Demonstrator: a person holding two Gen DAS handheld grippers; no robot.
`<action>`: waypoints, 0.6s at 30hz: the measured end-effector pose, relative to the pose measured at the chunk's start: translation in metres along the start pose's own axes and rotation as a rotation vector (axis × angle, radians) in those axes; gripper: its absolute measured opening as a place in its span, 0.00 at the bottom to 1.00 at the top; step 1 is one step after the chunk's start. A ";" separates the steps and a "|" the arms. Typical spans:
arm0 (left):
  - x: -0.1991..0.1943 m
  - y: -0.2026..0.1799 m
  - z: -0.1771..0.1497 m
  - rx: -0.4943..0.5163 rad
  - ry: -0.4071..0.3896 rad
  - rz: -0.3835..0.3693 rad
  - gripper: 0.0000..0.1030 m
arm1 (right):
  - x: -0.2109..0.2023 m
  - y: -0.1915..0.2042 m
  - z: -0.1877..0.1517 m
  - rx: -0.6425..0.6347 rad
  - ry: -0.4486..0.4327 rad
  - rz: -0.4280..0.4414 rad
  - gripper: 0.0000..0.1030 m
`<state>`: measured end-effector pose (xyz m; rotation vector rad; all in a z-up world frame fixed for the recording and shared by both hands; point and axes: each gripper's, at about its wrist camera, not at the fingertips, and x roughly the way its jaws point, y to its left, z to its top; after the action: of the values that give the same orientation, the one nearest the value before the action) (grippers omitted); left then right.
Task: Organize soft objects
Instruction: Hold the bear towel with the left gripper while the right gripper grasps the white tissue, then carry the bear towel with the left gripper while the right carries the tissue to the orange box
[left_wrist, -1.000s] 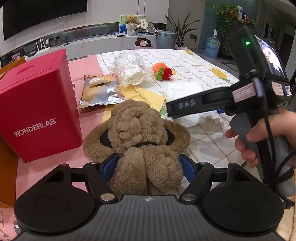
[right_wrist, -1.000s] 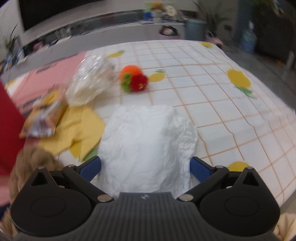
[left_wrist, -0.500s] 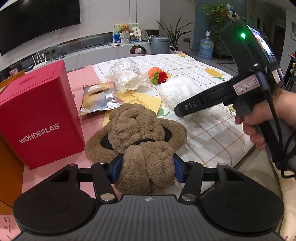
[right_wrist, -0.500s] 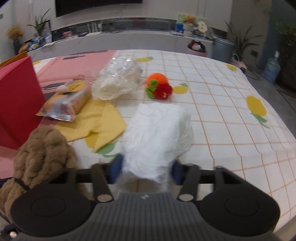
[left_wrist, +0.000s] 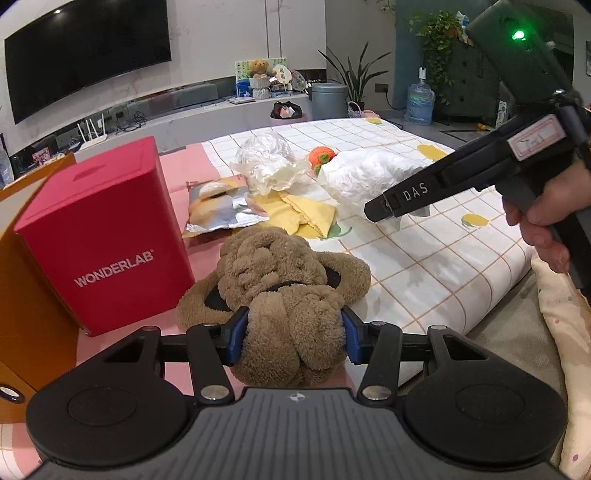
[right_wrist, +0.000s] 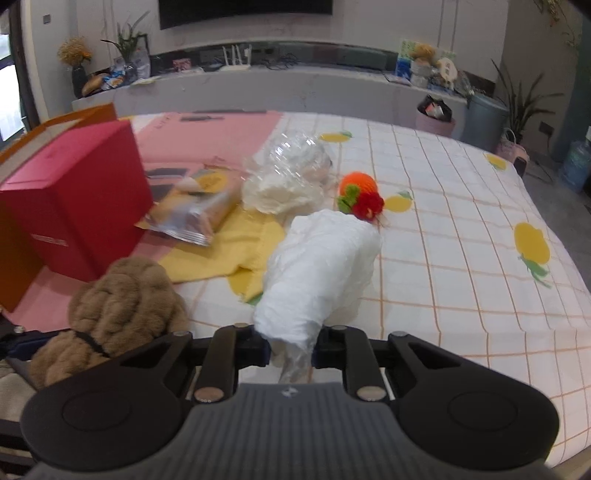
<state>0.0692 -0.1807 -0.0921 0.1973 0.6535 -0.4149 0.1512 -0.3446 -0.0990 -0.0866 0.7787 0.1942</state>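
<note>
Left wrist view showed the left tongs (left_wrist: 291, 339) closing, pads pressed into the brown plush toy (left_wrist: 280, 280) on the bed (left_wrist: 424, 266) beside the red box (left_wrist: 103, 236); right wrist view showed the right tongs (right_wrist: 290, 349) closing, pinching the white plastic bundle (right_wrist: 321, 266), which was raised off the bed.

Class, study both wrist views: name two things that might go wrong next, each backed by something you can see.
1. The right gripper, jaws closing, pinches only the tail of the white bag; it may slip free.
2. The left gripper, jaws closing, squeezes one lobe of the brown plush; lifted, the rest may drag the yellow cloth.
</note>
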 end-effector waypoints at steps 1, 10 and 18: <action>-0.001 0.000 0.001 -0.001 -0.004 0.000 0.56 | -0.004 0.003 0.000 -0.013 -0.006 0.000 0.17; -0.007 0.001 0.028 -0.025 -0.036 -0.047 0.56 | -0.019 0.010 -0.005 0.012 0.030 -0.058 0.17; -0.006 0.029 0.069 -0.096 -0.071 -0.128 0.56 | -0.034 -0.003 0.004 0.086 -0.010 -0.169 0.16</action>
<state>0.1151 -0.1741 -0.0326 0.0491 0.6162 -0.5103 0.1304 -0.3515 -0.0721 -0.0700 0.7644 0.0010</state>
